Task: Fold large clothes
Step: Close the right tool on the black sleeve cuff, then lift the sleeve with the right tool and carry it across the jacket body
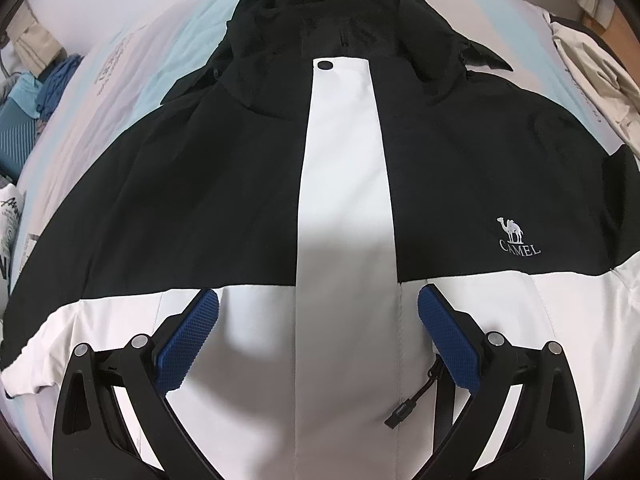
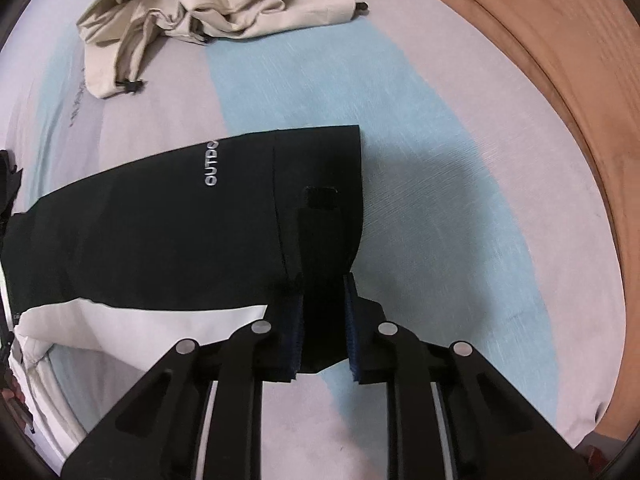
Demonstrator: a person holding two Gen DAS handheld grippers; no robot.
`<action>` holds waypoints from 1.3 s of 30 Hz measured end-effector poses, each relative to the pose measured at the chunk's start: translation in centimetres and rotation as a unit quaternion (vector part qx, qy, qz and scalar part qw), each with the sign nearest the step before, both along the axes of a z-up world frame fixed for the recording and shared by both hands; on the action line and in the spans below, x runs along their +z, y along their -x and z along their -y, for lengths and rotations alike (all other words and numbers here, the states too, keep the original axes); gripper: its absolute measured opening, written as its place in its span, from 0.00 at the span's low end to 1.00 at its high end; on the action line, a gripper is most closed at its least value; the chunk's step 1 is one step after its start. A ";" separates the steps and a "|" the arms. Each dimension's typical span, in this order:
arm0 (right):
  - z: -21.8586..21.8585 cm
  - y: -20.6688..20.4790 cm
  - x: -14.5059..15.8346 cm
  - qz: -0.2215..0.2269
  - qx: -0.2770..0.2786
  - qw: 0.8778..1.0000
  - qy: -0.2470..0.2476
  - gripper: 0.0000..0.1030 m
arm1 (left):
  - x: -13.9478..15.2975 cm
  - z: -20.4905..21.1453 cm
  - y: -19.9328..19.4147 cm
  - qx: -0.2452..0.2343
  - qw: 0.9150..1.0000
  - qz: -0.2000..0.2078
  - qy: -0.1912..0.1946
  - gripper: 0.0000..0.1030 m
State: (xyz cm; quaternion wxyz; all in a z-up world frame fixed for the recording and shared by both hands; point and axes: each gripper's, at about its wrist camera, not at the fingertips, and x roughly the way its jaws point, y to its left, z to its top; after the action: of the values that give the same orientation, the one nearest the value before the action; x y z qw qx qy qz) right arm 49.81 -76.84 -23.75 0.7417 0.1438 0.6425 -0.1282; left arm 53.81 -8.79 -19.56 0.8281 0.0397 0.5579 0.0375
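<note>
A black and white hooded jacket (image 1: pixel 240 184) with a camel logo (image 1: pixel 516 238) lies face up and spread flat on the bed. My left gripper (image 1: pixel 318 300) is open and empty, hovering over the white lower front beside the centre placket. In the right wrist view the jacket's black sleeve (image 2: pixel 168 228), printed "OUTDO", stretches out to the right. My right gripper (image 2: pixel 323 280) is shut on the sleeve's cuff end (image 2: pixel 320 216), with the cloth between the blue pads (image 2: pixel 351 312).
The bed sheet (image 2: pixel 440 128) has pale blue and lilac stripes. A crumpled beige garment (image 2: pixel 224 4) lies at the far side, also at the right in the left wrist view (image 1: pixel 592 68). A wooden bed frame (image 2: pixel 560 60) curves along the right. Blue clothes (image 1: pixel 48 80) lie far left.
</note>
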 end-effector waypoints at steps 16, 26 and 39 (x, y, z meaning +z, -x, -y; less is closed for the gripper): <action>-7.1 2.4 9.0 0.081 0.030 0.996 -0.025 0.14 | 3.5 -4.0 2.4 -0.019 1.000 0.020 0.005 0.94; -15.8 0.4 15.2 0.128 0.092 0.987 -0.041 0.14 | 6.7 -7.5 3.5 -0.019 0.999 0.039 0.005 0.94; -30.0 -2.3 17.3 0.130 0.189 0.973 -0.027 0.13 | 7.8 -14.3 5.9 0.000 0.998 0.040 0.043 0.94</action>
State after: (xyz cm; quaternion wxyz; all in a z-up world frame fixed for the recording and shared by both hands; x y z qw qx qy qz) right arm 52.09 -46.84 -6.40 0.8255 0.0553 0.5593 0.0521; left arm 47.93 5.47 -11.75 0.8508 0.0024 0.5252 0.0145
